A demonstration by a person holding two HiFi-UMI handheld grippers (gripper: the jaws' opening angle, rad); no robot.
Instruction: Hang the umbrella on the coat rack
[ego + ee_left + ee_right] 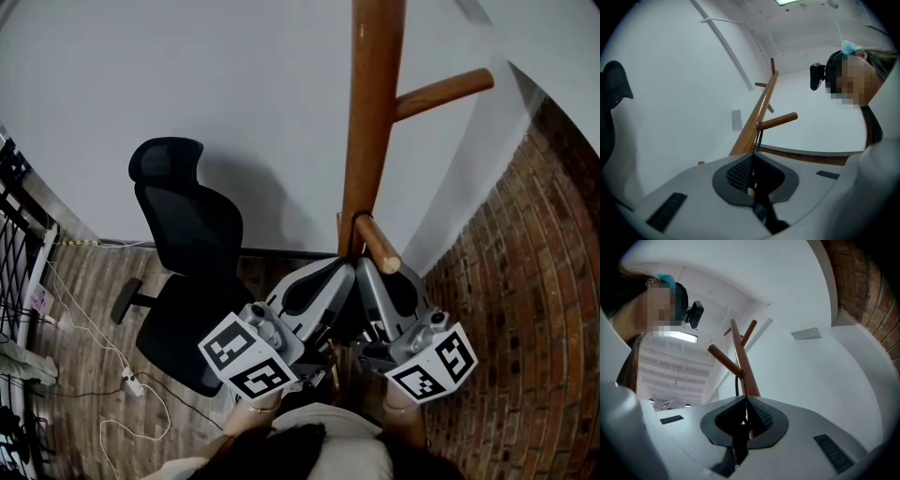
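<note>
Wooden coat rack; left claw and right claw both pinch thin dark strap, likely umbrella's, looped over peg.

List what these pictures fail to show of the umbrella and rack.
Umbrella: head view, covered by the left gripper and right gripper; their views show only a dark piece between shut jaws.
Strap at the peg, left gripper view: too thin to tell whether it circles it.
Coat rack, head view: top cut by the edge, base behind the grippers.
</note>
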